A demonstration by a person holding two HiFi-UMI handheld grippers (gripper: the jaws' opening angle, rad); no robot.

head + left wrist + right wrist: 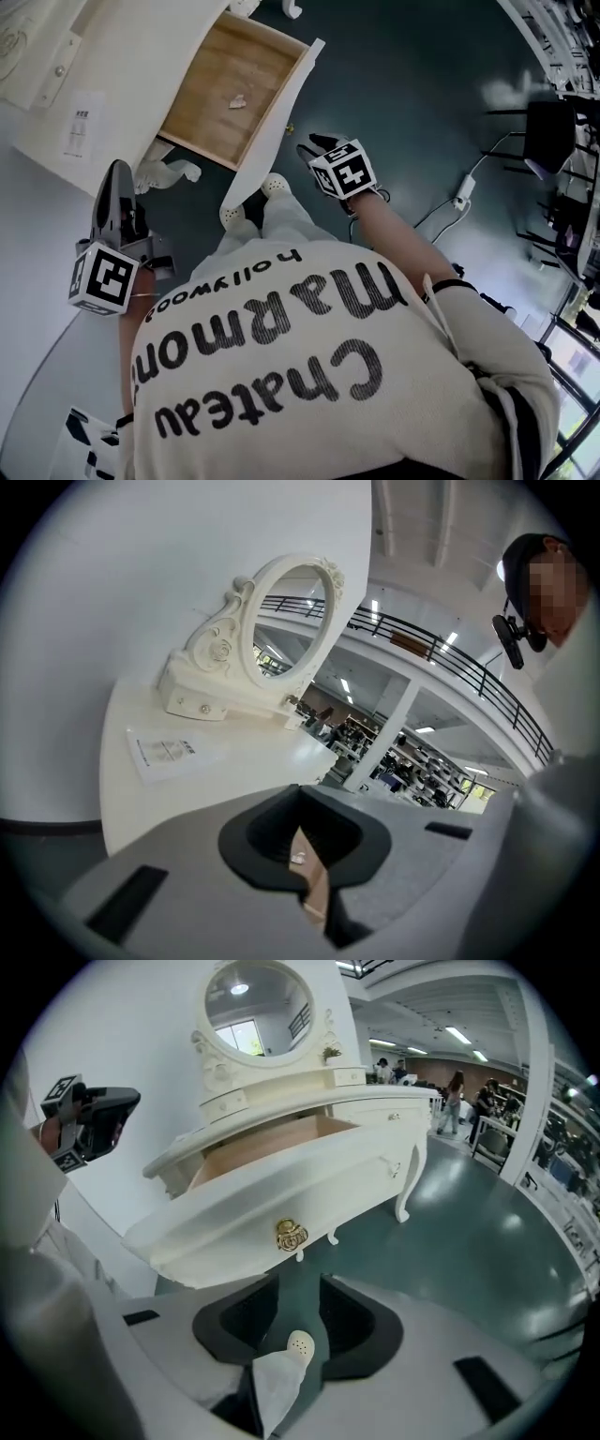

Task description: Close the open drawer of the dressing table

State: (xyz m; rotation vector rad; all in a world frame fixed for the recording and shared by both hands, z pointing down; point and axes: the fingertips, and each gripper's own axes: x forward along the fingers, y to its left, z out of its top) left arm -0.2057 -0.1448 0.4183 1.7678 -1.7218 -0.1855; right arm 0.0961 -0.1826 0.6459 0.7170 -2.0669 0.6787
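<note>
Your right tool [300,1290] stands spread with nothing between its jaws; only the dark green floor [450,1241] shows there. It hangs near the curved front of the open wooden drawer [272,1199], a little below the round golden handle [292,1235], and does not touch it. Your left tool [302,803] is pressed together and pinches nothing, near the left end of the cream-white desk [375,1110] with its oval mirror [258,1007]. The drawer is pulled far out from the desk's front edge. So, as I judge, nothing is done yet: you must still press on the front and push it fully in.
</note>
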